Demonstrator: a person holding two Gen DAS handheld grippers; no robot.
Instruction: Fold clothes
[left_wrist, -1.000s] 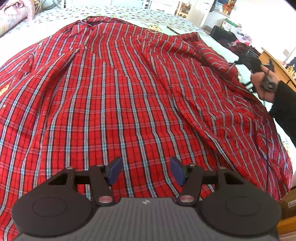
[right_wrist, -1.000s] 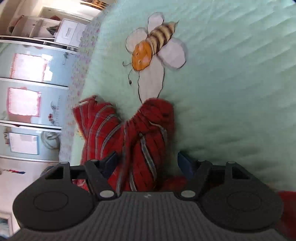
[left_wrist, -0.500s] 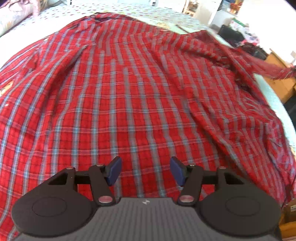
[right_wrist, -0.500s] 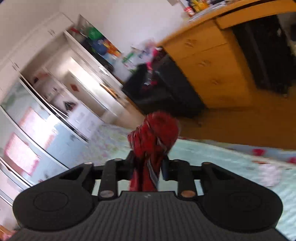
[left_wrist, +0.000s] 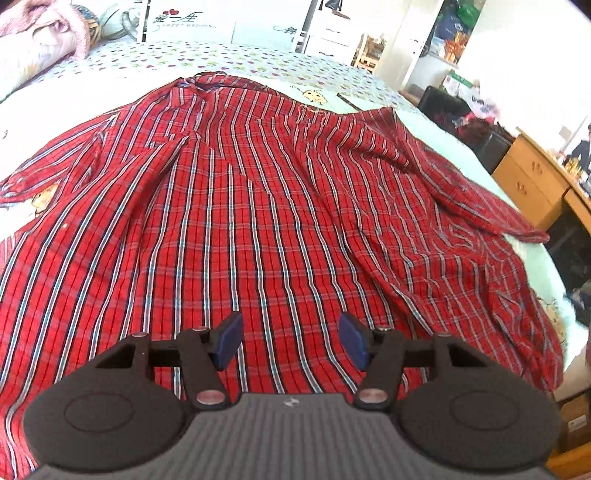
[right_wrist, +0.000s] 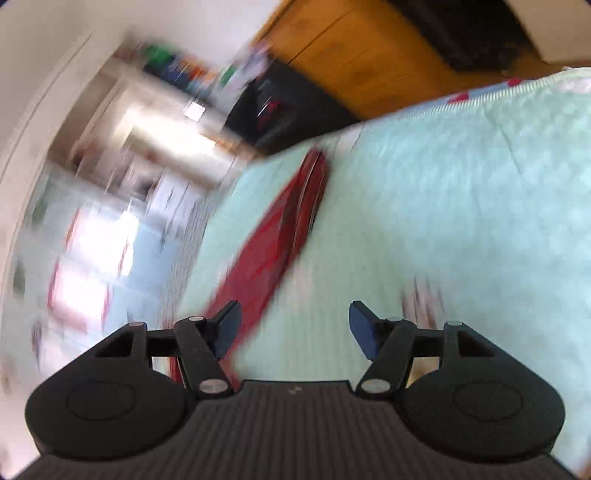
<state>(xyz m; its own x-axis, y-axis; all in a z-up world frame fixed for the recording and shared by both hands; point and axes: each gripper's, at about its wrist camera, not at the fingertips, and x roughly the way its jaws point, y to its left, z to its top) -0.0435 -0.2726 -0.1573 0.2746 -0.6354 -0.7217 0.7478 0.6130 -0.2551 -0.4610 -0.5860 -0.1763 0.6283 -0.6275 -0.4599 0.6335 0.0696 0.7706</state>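
Note:
A red plaid shirt (left_wrist: 266, 221) lies spread back-up on the bed, collar at the far end, one sleeve (left_wrist: 480, 199) stretched out toward the right edge. My left gripper (left_wrist: 290, 341) hovers open above the shirt's lower hem with nothing between its blue pads. In the blurred right wrist view the right gripper (right_wrist: 295, 332) is opening its jaws. The red sleeve (right_wrist: 284, 229) lies on the mint bedspread (right_wrist: 443, 206) just ahead, beside the left finger (right_wrist: 225, 328), and no pad presses on it.
A wooden dresser (left_wrist: 532, 184) and dark bags (left_wrist: 465, 118) stand past the bed's right side. Pink bedding (left_wrist: 40, 44) is piled at the far left. White cabinets (right_wrist: 110, 206) show blurred on the left of the right wrist view.
The right gripper pulled the sleeve outward, then spread its jaws and let it drop onto the bedspread. In the left wrist view the sleeve now lies stretched to the right; that view has risen and drawn back.

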